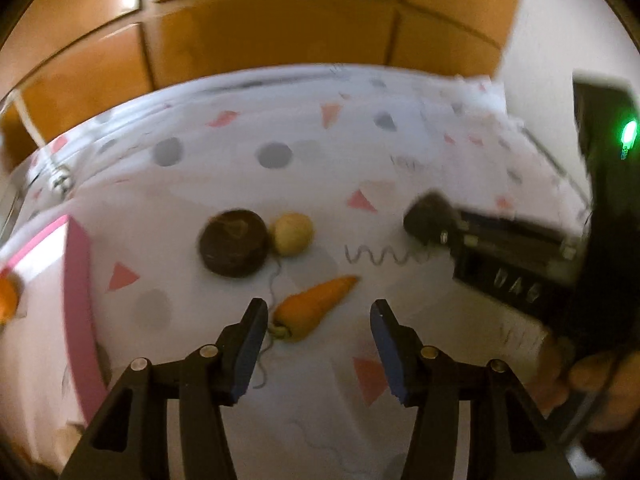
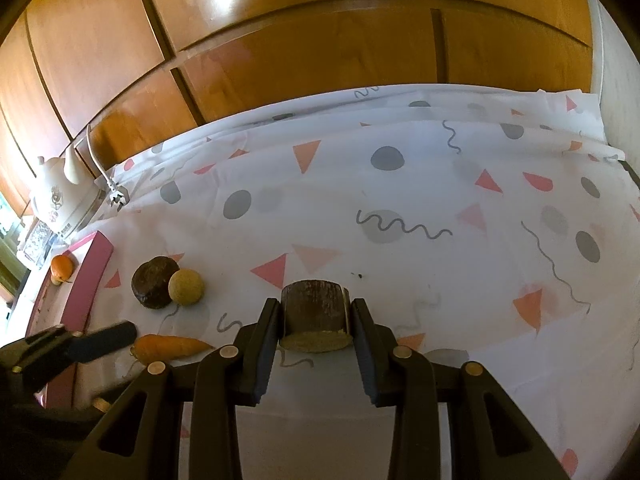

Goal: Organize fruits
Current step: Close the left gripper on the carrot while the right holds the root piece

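Fruit sorting partly done, most pieces not yet in the pink tray [image 2: 94, 276]

Right gripper [image 2: 314, 322] clamps a brown cut piece [image 2: 314, 320]; left gripper [image 1: 318, 336] stands released over the carrot [image 1: 314, 306]; dark round [image 1: 234, 242] and pale ball [image 1: 292, 233] touch at 11 o'clock of it; an orange fruit [image 2: 61, 267] sits in the tray; patterned cloth [image 2: 400, 184], wooden cabinets [image 2: 280, 40] behind

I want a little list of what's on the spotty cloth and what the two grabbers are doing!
surface: patterned cloth
loose items: carrot, dark round piece, pale round piece touching it
pink tray: at the cloth's left edge, orange item inside
left gripper: jaws open, carrot lying just ahead between them, not gripped
right gripper: jaws shut on brown cut chunk
background: white kettle, wooden doors
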The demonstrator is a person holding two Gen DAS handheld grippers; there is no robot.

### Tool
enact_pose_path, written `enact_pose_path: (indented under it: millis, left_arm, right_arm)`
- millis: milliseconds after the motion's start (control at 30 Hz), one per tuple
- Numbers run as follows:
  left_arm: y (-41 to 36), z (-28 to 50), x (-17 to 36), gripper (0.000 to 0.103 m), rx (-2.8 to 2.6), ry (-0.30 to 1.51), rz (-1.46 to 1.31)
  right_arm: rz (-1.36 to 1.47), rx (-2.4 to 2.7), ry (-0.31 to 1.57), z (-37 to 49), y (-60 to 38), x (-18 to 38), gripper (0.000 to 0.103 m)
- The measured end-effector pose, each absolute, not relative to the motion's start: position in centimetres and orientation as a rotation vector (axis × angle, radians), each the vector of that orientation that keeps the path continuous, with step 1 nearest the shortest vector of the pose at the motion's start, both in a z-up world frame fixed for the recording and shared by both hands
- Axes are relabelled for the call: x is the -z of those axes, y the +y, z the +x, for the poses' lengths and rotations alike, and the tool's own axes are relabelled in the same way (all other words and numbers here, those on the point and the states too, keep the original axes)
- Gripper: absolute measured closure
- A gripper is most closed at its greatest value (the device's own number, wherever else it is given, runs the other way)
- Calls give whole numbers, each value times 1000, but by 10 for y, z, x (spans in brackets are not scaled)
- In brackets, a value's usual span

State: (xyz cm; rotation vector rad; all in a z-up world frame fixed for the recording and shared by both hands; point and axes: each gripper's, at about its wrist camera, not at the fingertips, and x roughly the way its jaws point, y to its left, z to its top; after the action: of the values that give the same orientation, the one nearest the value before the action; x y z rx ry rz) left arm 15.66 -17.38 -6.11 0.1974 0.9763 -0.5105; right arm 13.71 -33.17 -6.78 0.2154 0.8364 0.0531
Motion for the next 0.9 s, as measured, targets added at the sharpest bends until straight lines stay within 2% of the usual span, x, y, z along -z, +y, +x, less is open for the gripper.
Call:
enact_pose_path:
  millis: [67,167,233,467,900]
  left_arm:
    - [-176,155,63,52,505,951,234]
    - [-175,155,63,75,490,935,238]
    - [-171,155,63,77,487,940,213]
    - [-147,136,58,78,440,966,33]
    - [-145,109,67,77,302,890,86]
  right_arm:
    - [221,-54,835,137,-332,68,67]
    - [226,-54,833,136,-332,68,67]
    - [226,-53,832,136,-333,68,67]
    - [217,-50,835,135,-332,67,67]
    - [151,-77,837,109,-309,65,67]
